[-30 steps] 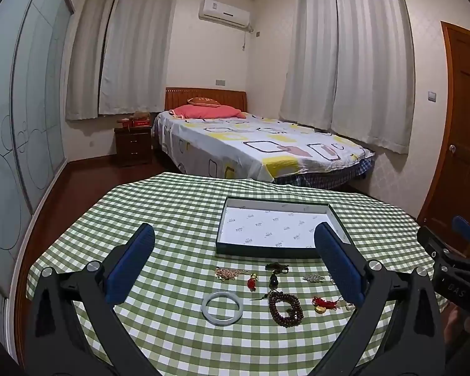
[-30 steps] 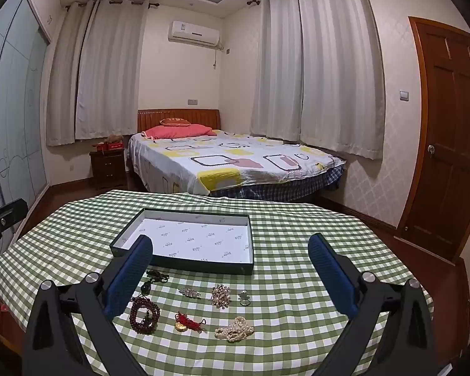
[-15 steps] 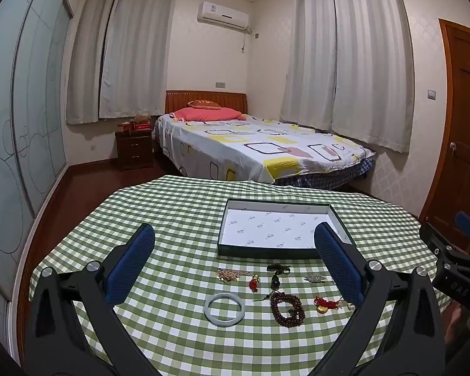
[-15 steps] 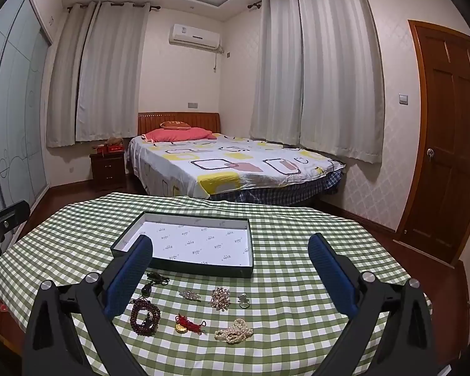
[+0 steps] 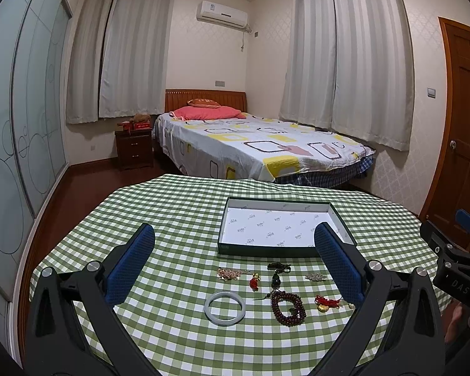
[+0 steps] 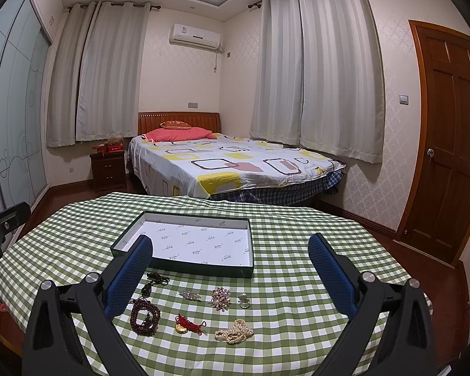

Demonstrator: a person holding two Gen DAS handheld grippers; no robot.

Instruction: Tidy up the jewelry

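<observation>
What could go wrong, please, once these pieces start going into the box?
1. The pearl strand lies in a loose heap, so a pinch may lift only part and let the rest trail.
2. The jade bangle lies flat and smooth; the left hand-held gripper might slip off it.
3. The dark pendant's cord touches the bead bracelet, which might drag along.

Shallow dark-green tray with white printed lining, lying flat and open on the table. Laid out in front of the tray, all apart from it: pale jade bangle, dark red bead bracelet, red-cord gold charm, pearl strand, flower brooch, ring, dark pendant on cord.
</observation>
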